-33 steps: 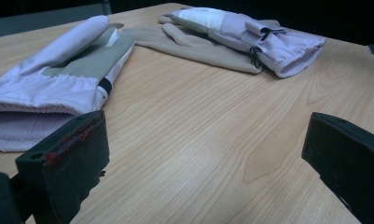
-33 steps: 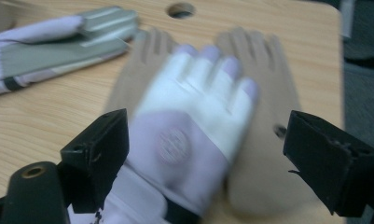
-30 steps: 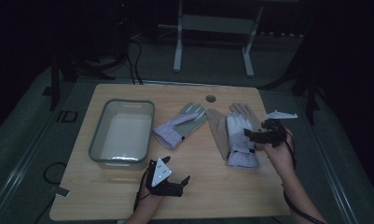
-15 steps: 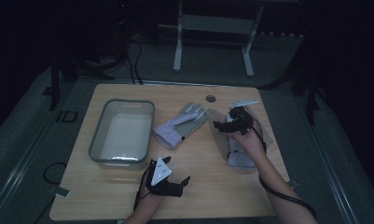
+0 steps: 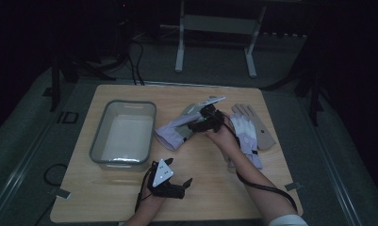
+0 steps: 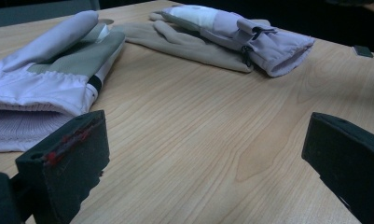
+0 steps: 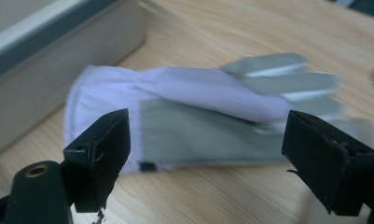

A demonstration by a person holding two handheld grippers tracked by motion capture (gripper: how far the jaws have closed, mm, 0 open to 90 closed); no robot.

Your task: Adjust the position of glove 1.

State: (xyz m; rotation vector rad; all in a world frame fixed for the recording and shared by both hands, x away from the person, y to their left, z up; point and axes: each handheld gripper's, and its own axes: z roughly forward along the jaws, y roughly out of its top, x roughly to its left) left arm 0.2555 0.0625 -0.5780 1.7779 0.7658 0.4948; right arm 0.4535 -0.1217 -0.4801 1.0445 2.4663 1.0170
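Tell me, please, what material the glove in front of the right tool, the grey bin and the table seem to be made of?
The glove looks like soft matte fabric: pale lilac cloth with grey panels and a gathered cuff. The bin seems to be smooth grey plastic, though the dim light leaves this open. The table looks like light wood or wood laminate, with visible grain.

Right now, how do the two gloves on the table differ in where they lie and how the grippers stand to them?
The left glove lies beside the grey bin, angled across the table; the right glove lies farther from the bin and points away from the person. The right gripper hovers open over the left glove; the right glove has none at it. Both are pale lilac and lie flat.
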